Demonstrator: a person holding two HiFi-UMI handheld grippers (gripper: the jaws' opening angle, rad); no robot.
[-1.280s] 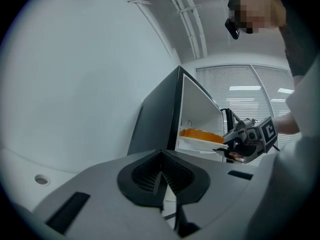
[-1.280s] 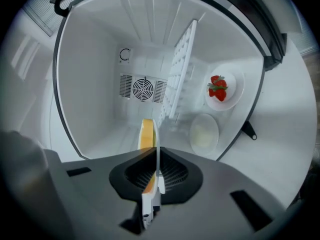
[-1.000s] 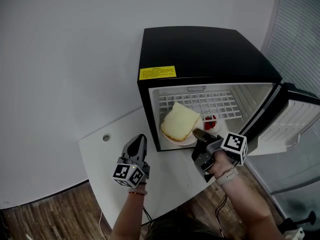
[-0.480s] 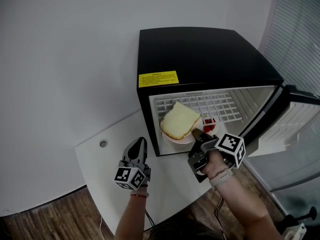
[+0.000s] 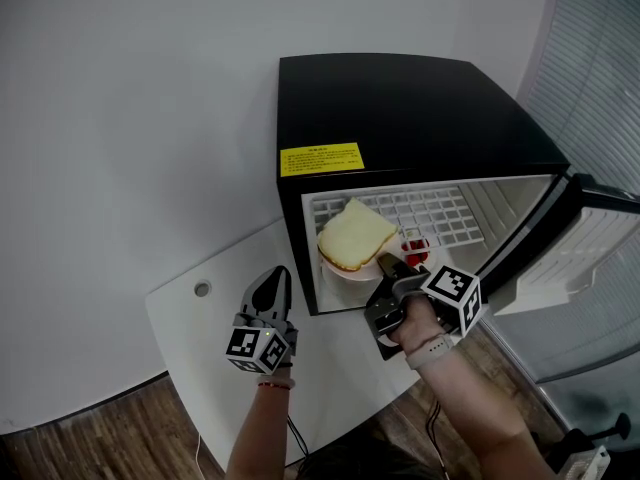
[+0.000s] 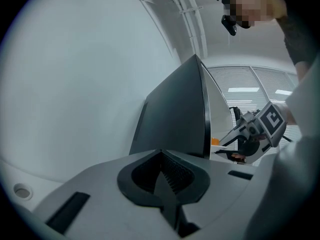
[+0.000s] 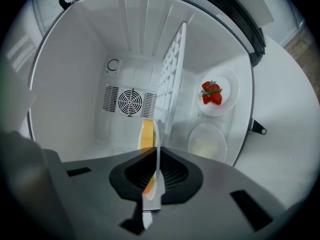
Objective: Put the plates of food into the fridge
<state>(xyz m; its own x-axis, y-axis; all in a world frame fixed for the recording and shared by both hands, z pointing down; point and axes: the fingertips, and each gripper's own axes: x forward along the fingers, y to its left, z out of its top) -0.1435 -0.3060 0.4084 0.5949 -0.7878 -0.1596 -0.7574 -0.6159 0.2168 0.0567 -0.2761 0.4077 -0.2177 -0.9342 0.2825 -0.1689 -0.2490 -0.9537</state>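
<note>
White plate (image 5: 342,270), pinched by the right claw (image 5: 386,266), must go into the fridge (image 5: 400,108) flat and slow so the bread (image 5: 356,233) does not slip. The left claw (image 5: 272,288) is pressed together, empty.

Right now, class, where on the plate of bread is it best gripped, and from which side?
Grip the plate by its thin near rim, from the open front of the fridge. Bread covers the middle; fridge walls block the other sides. The right gripper is shut on that rim.
</note>
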